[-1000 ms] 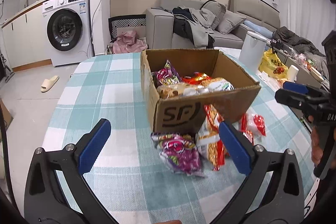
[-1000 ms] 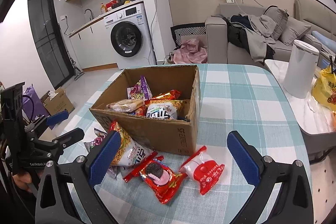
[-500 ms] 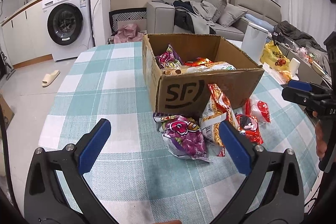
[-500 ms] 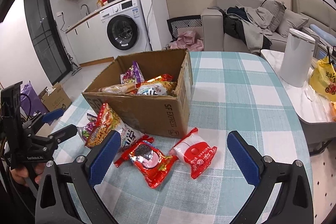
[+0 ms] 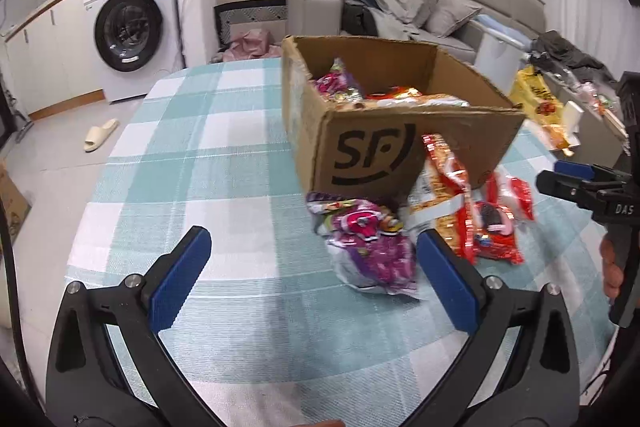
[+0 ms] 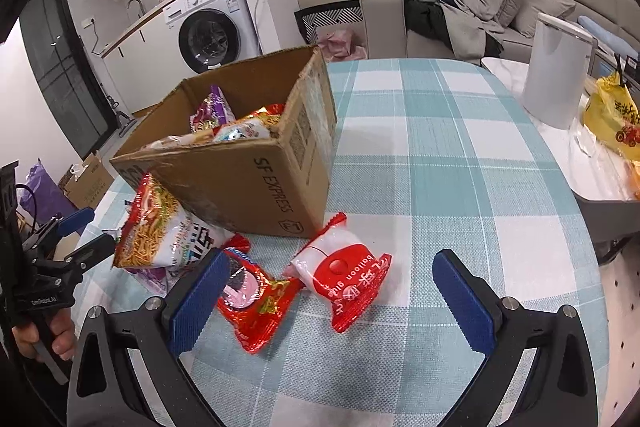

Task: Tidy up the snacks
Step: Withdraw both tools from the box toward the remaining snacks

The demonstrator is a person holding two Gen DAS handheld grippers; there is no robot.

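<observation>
A brown cardboard box holding several snack packets stands on the checked table. In front of it lie a purple packet, an orange noodle-snack bag, a red cookie packet and a red-and-white packet. My left gripper is open, low over the table, with the purple packet just inside its right finger. My right gripper is open, and the two red packets lie between its fingers. Each gripper shows at the edge of the other's view.
The teal-and-white checked tablecloth covers the table, with bare cloth left of the box. A white bin and a yellow bag stand on a side table to the right. A washing machine and a sofa are behind.
Both grippers have dropped lower and come closer to the packets in front of the box. The left one has also shifted left. Both stay open.
</observation>
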